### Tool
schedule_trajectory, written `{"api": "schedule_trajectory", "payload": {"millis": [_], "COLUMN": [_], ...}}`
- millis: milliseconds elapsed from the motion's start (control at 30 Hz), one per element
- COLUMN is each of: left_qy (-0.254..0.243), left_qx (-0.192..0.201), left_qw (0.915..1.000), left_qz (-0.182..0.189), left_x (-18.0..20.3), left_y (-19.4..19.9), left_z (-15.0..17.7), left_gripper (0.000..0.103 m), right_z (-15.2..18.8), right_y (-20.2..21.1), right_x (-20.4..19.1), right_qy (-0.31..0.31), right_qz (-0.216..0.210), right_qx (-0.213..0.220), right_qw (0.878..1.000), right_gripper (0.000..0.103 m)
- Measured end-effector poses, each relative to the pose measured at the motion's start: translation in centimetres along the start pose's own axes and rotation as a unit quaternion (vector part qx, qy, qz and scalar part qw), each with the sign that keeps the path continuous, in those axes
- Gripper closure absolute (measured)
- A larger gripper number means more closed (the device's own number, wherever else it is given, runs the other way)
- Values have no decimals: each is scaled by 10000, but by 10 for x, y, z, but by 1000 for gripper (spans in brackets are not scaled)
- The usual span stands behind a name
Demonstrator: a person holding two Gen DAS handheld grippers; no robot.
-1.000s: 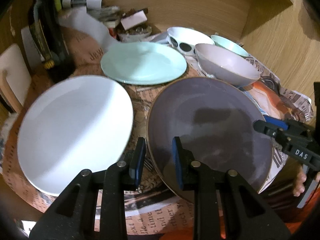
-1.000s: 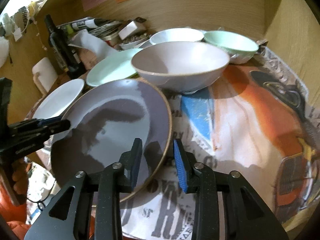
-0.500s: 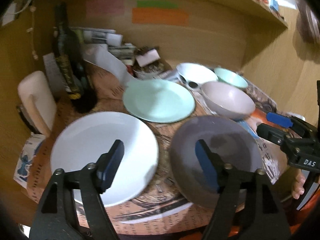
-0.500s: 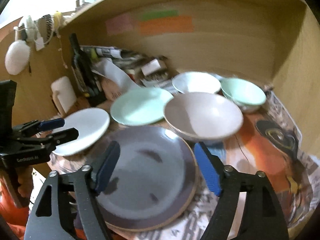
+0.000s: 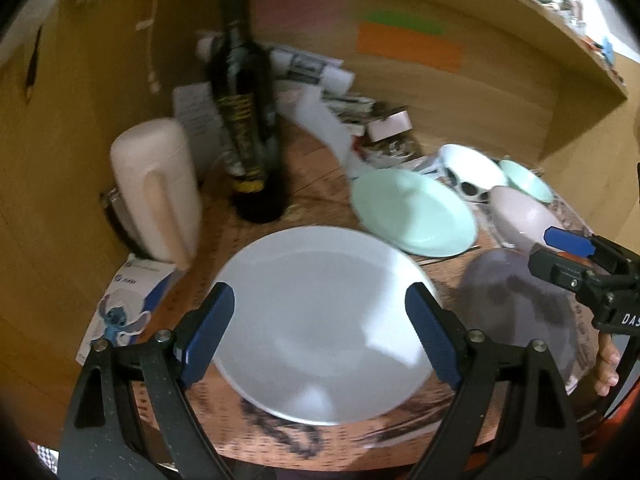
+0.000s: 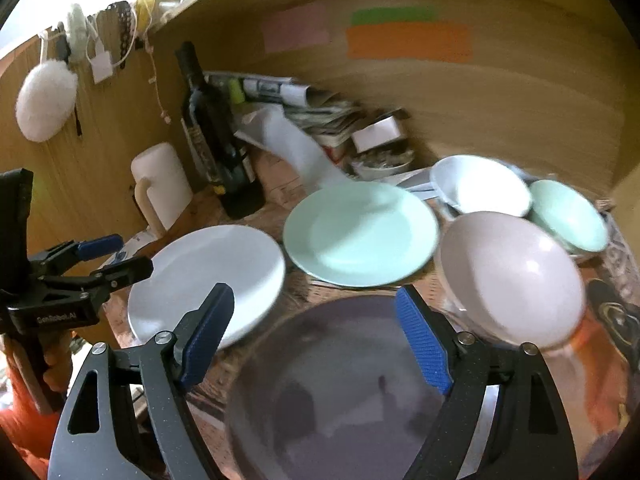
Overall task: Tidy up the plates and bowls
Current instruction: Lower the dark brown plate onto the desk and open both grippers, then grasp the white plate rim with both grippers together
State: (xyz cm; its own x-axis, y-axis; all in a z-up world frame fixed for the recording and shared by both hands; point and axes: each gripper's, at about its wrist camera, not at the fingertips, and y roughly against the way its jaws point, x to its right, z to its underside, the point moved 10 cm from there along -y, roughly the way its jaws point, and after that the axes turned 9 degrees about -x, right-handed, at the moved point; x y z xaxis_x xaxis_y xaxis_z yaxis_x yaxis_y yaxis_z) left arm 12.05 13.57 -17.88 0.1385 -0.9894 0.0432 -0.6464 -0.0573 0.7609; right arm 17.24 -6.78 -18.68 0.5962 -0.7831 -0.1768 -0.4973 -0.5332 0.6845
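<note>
Over the white plate (image 5: 320, 320) my left gripper (image 5: 320, 292) hangs with its jaws opening wide and nothing between the pads. My right gripper (image 6: 314, 298) stands open above the dark grey plate (image 6: 340, 380), clear of it. The grey plate (image 5: 516, 312) lies flat on the newspaper to the right of the white plate (image 6: 208, 272). Behind them are a mint plate (image 6: 360, 232), a pale pinkish bowl (image 6: 512, 276), a white bowl (image 6: 480, 184) and a mint bowl (image 6: 568, 216). Each gripper shows in the other's view: right gripper (image 5: 556, 256), left gripper (image 6: 132, 254).
A dark bottle (image 5: 244, 120) and a cream jug (image 5: 156, 192) stand at the left. A cartoon-printed box (image 5: 120, 312) lies at the table's left edge. Papers and small boxes (image 6: 320, 120) crowd the back. Wooden walls close the nook behind and to the right.
Both grippers were shut on the grey plate's rim a second ago; both have opened wide and drawn back and up. The left view has swung left onto the white plate.
</note>
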Motion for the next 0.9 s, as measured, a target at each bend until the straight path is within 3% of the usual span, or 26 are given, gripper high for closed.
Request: {"api": "schedule_trajectory", "payload": {"millis": [167, 433, 567, 733, 900], "left_qy": [188, 450, 474, 522, 523], "left_qx": [-227, -551, -679, -869, -1013], "left_qw": [9995, 9975, 9965, 9944, 9925], "left_qz": [-131, 51, 127, 294, 445], "left_x": [-35, -65, -72, -76, -76], "left_y": [-15, -34, -39, -46, -55], "left_z": [8, 19, 24, 29, 35], "left_gripper": [15, 16, 35, 52, 68], "right_z": [-6, -9, -7, 0, 4], "right_y": [-25, -58, -75, -91, -102], "right_x": [-13, -27, -32, -34, -33], "right_qy": [43, 152, 176, 73, -3], "right_qz": [-72, -21, -101, -213, -211], "right_qx": [-293, -717, -1064, -1416, -1611], "right_qw": [9995, 9973, 9941, 9897, 9867], "right_gripper": [22, 26, 41, 60, 65]}}
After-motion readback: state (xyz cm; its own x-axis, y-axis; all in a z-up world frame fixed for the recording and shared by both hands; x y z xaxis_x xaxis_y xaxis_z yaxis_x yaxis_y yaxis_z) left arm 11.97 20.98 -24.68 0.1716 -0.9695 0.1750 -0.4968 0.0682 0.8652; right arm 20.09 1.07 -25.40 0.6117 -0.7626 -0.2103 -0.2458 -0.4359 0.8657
